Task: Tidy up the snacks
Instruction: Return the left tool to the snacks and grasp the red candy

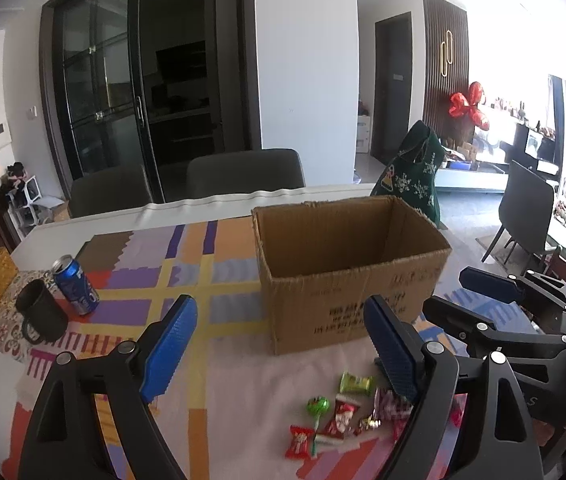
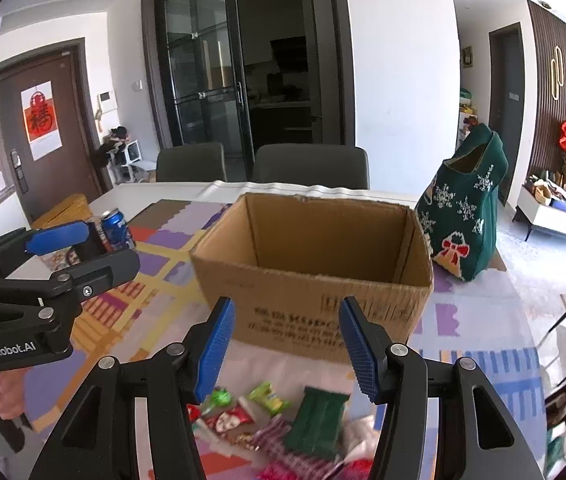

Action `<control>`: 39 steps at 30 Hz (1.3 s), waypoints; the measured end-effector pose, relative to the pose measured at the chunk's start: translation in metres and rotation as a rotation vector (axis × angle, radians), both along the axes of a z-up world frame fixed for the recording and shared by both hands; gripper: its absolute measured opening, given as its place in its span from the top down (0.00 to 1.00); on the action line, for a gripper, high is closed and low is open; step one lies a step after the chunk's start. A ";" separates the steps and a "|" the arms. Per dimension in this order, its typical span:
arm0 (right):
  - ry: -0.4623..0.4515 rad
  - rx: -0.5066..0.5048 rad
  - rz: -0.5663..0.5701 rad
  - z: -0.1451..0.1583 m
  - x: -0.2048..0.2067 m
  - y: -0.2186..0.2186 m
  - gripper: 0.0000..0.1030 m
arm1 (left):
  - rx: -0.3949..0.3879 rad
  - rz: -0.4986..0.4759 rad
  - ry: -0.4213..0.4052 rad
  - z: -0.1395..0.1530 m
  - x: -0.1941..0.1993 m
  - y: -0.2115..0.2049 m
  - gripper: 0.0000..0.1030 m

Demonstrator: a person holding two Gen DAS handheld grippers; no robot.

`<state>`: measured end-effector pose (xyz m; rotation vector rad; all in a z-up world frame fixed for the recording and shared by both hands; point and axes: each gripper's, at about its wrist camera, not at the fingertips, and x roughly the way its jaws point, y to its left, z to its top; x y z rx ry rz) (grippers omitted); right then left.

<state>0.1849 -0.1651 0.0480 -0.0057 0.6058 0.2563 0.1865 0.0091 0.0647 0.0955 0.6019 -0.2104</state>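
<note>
the cardboard box point(image 2: 311, 264) stands open-topped on the patterned tablecloth point(image 1: 187, 276), and what i see of its inside shows only bare walls; its long side runs across my view, printed face toward me. the snacks point(image 2: 279, 420) lie loose on the cloth in front of the box, just below my claws: a dark green packet point(image 2: 317, 420) with its long axis pointing roughly toward the box, a lime wrapper point(image 1: 356, 383), a green lollipop point(image 1: 318, 405) and red packets point(image 1: 300, 441). my left gripper point(image 1: 279, 352) is spread wide and empty; my right gripper point(image 2: 287, 346) is also wide apart, gripping nothing. a blue soda can point(image 1: 75, 285) and dark mug point(image 1: 41, 316) stand left, well apart from the box; a green knitted bag point(image 2: 467, 212) stands just right of it.
</note>
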 end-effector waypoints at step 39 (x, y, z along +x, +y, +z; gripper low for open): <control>0.299 0.023 0.095 -0.115 -0.039 0.038 0.47 | -0.011 -0.045 0.330 -0.147 -0.025 0.023 0.32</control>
